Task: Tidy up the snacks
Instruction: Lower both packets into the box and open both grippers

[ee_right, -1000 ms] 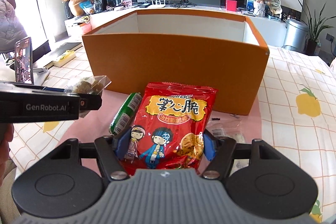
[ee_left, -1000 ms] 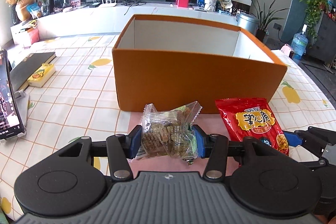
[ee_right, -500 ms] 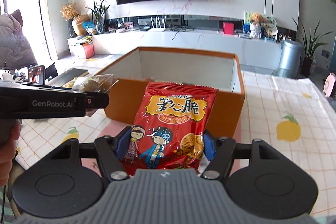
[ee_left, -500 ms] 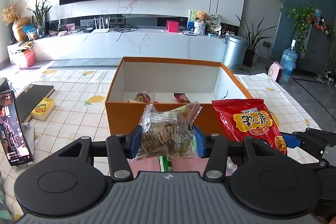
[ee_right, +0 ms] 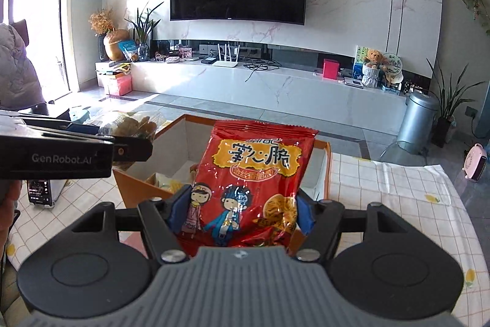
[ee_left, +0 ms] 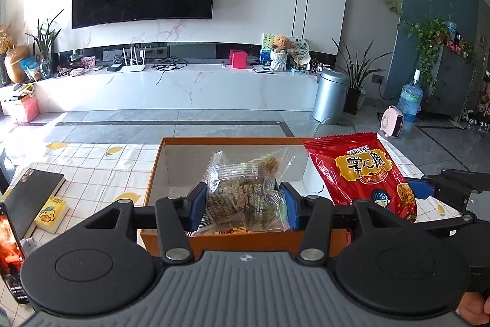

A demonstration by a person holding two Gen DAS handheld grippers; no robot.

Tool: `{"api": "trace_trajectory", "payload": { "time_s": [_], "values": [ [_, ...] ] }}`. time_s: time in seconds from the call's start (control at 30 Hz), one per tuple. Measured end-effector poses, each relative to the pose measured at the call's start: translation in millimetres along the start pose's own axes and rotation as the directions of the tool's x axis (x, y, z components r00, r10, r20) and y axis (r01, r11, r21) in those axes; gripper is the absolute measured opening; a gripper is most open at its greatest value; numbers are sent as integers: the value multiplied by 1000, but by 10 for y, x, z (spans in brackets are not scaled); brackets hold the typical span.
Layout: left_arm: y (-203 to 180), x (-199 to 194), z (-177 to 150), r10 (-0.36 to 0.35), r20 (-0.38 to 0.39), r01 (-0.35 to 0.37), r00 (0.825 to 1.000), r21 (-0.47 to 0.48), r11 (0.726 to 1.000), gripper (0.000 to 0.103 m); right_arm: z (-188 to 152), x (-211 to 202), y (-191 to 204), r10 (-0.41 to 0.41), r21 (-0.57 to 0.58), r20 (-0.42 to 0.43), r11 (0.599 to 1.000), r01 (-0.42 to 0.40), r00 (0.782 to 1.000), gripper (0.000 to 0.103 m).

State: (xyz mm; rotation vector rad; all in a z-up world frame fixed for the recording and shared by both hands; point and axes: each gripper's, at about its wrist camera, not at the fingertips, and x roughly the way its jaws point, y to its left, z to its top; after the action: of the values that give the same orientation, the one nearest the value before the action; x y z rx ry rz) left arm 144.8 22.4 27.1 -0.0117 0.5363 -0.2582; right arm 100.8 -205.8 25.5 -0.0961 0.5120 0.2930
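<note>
My left gripper (ee_left: 243, 206) is shut on a clear packet of brown biscuits (ee_left: 245, 192), held in the air over the near wall of the orange box (ee_left: 153, 173). To its right hangs a red noodle-snack bag (ee_left: 361, 170) in the other gripper. In the right wrist view my right gripper (ee_right: 242, 218) is shut on that red snack bag (ee_right: 254, 180), above the orange box (ee_right: 327, 170). A few small snacks lie on the box floor. The left gripper (ee_right: 131, 147) with its clear packet (ee_right: 134, 124) shows at the left, beside the red bag.
The box stands on a lemon-print checked tablecloth (ee_right: 398, 189). A black book (ee_left: 30, 198) and a yellow card box (ee_left: 52, 213) lie at the left. A phone on a stand (ee_left: 9, 247) is at the left edge. A hand (ee_right: 7, 198) holds the left gripper.
Both grippers have risen with their packets. The views now look over the box's rim into it, and the room behind fills more of each frame.
</note>
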Motion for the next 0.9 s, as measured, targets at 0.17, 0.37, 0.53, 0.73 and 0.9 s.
{"api": "trace_trajectory", "payload": {
  "time_s": [0.17, 0.37, 0.53, 0.73, 0.9],
  "values": [
    [25, 212, 117, -19, -27, 19, 999, 7, 1000, 57, 206, 284, -109, -8, -11, -26, 1000, 7, 1000, 65],
    [36, 525, 176, -16, -80, 19, 997, 41, 999, 57, 381, 730, -244, -9, -5, -110, 1000, 8, 994, 65],
    [134, 852, 105, -35, -181, 39, 983, 15, 999, 57, 426, 1132, -266, -1, -16, -207, 1000, -2, 978, 65],
    [230, 1164, 35, -8, -265, 13, 964, 15, 1000, 57, 379, 1607, -319, 14, -26, -317, 999, -24, 948, 65],
    [184, 1379, 8, 31, -327, -10, 944, 65, 998, 57, 296, 1903, -274, -14, -87, -378, 996, -21, 926, 65]
  ]
}}
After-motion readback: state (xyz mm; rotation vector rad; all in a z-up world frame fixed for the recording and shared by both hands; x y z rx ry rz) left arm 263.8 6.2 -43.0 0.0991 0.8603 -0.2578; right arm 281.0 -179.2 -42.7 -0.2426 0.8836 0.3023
